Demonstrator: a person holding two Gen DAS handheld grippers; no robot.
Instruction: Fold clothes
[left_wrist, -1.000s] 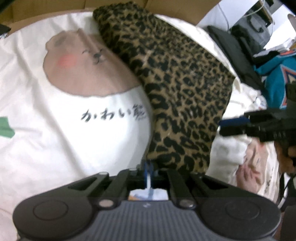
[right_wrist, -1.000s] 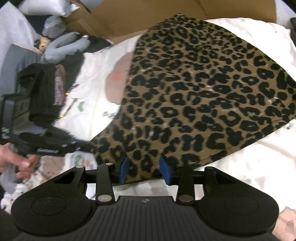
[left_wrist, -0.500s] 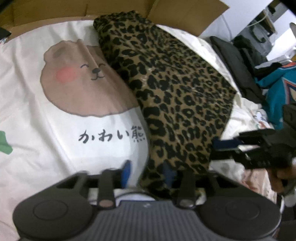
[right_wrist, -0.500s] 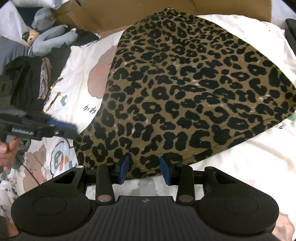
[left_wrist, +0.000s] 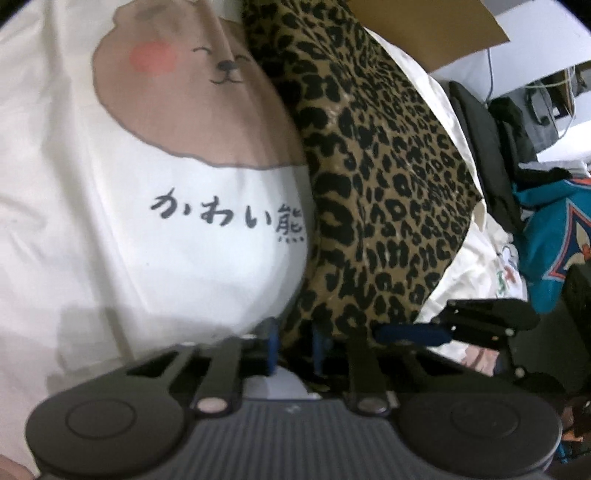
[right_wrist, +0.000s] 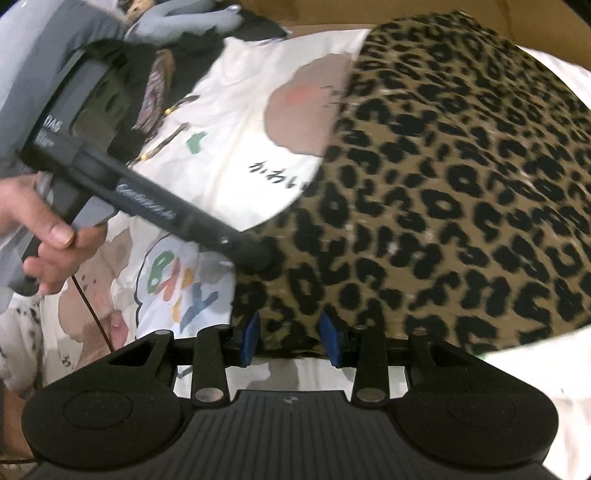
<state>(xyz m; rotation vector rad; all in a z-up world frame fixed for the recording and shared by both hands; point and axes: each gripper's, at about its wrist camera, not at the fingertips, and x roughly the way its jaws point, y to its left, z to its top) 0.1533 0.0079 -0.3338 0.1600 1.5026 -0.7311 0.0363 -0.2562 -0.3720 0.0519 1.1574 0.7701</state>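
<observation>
A leopard-print garment (left_wrist: 376, 166) (right_wrist: 461, 177) lies on a white sheet printed with a bear (left_wrist: 184, 258) (right_wrist: 251, 110). My left gripper (left_wrist: 294, 347) points steeply down at the garment's near corner. Its jaws are closing and the fabric fills the gap between the blue pads. In the right wrist view the left gripper (right_wrist: 258, 256) has its tip on the garment's left edge, with a hand (right_wrist: 44, 236) on its handle. My right gripper (right_wrist: 290, 339) is closing too, its pads still wide apart with the near hem between them. The right gripper (left_wrist: 413, 334) sits just right of the left one.
Cardboard (left_wrist: 424, 18) stands behind the sheet. Dark clothes (left_wrist: 480, 122) and a teal garment (left_wrist: 546, 240) lie to the right in the left wrist view. A pile of grey and dark items (right_wrist: 184, 22) lies at the far left in the right wrist view.
The left gripper opened, dropped lower and narrowed around the garment's corner. The right gripper slid along the near hem toward the left gripper, and its jaws narrowed a little.
</observation>
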